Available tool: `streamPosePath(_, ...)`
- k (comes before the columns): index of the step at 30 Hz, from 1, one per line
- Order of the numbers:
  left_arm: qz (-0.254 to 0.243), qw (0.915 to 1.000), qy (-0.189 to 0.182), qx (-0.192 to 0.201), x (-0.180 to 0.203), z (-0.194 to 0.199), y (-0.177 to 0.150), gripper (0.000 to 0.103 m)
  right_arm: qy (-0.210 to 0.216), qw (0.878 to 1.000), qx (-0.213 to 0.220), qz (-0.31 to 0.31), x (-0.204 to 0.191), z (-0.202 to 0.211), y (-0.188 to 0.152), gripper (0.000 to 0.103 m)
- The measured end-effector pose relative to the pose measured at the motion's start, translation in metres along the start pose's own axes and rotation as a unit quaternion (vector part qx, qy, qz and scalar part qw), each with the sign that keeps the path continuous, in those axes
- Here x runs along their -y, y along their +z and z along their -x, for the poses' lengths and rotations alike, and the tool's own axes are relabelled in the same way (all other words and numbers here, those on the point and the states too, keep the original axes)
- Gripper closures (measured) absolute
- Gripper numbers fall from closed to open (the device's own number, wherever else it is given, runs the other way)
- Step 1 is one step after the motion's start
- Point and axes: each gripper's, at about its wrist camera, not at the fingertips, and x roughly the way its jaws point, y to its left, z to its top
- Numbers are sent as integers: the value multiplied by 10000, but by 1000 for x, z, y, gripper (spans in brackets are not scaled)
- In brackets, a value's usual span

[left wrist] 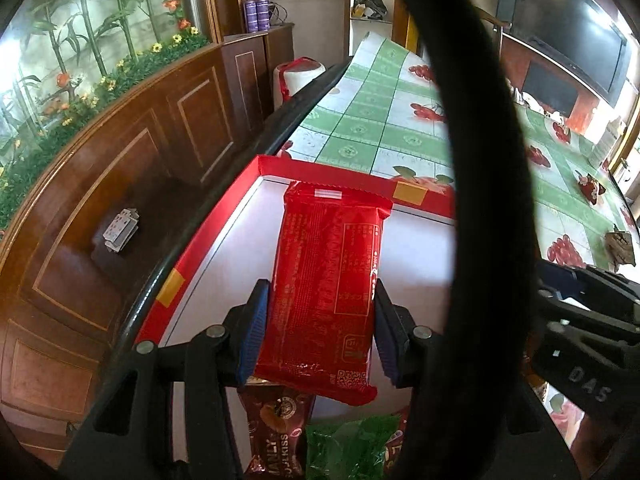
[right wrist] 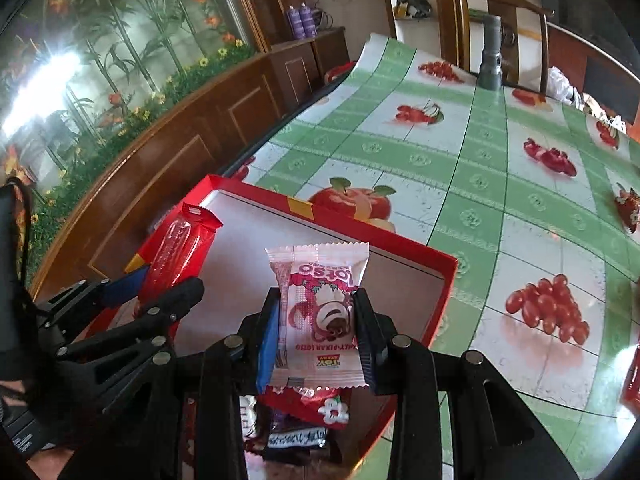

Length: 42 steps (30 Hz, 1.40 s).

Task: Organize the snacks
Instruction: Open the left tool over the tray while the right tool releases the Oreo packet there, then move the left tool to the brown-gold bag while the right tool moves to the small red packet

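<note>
Left tongs (left wrist: 318, 320) clamp red packet (left wrist: 324, 280); only right view shows right tongs (right wrist: 316, 332) gripping pink pouch (right wrist: 318, 312).

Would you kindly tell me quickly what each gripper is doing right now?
Left gripper: closed on a long red snack packet, over the red box.
Right gripper: closed on a pink-and-white Lotso snack packet.

tablecloth (right wrist: 460, 168) | wood cabinet (left wrist: 120, 208) | two purple cans (right wrist: 302, 20) | television (left wrist: 568, 36)

"Lotso" on the pink packet (right wrist: 318, 312); "DAS" on the right tool (left wrist: 588, 390).
</note>
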Motion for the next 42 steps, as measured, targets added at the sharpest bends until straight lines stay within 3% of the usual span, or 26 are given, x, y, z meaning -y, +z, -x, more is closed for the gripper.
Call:
streamPosePath(3, 17, 10000, -21, -27, 0, -1, 0, 52, -49, 10000, -28, 6, 2, -1, -3, 66)
streamPosePath(5, 51, 10000, -1, -5, -1, 3, 0, 47, -61, 10000, 13, -24, 5, 2, -4, 64)
streamPosePath(7, 66, 10000, 5, 47, -1, 8, 2, 33, -10, 10000, 51, -77, 8, 7, -4, 64)
streamPosePath(10, 98, 9998, -61, 151, 1, 21, 1, 28, 49, 9998, 140, -147, 13, 21, -8, 64)
streamPosePath(13, 210, 9991, -308, 219, 5, 37, -1, 11, 167, 9990, 314, -281, 23, 48, -18, 60)
streamPosePath(16, 345, 9965, -701, 302, 12, 52, -5, 6, 168, 9966, 635, -505, 42, 83, -32, 43)
streamPosePath(18, 420, 9929, -1071, 296, 20, 59, -7, 4, 68, 9932, 890, -741, 64, 113, -44, 40)
streamPosePath(22, 660, 9710, -2292, 182, 44, 66, -9, 2, -306, 9844, 1237, -1215, 105, 161, -67, 33)
streamPosePath(25, 768, 9464, -3138, -24, 75, 68, -9, 1, -587, 9767, 1454, -1463, 133, 194, -87, 32)
streamPosePath(29, 339, 9384, -3435, -174, 135, 81, -7, 1, -881, 9654, 1680, -1787, 164, 230, -111, 32)
streamPosePath(32, 261, 9218, -3865, -135, 166, 96, -10, 1, -1060, 9573, 1833, -1968, 181, 252, -126, 32)
streamPosePath(34, 286, 9166, -3987, -98, 185, 107, -15, 1, -1156, 9519, 1933, -2077, 192, 267, -136, 31)
streamPosePath(37, 68, 9002, -4345, 278, 209, 127, -21, 1, -1246, 9455, 2065, -2189, 202, 286, -149, 29)
streamPosePath(40, -393, 8892, -4475, 867, 229, 152, -32, 1, -1301, 9397, 2177, -2292, 209, 298, -157, 29)
streamPosePath(42, -653, 8833, -4554, 905, 238, 157, -34, 1, -1311, 9364, 2239, -2364, 214, 304, -162, 29)
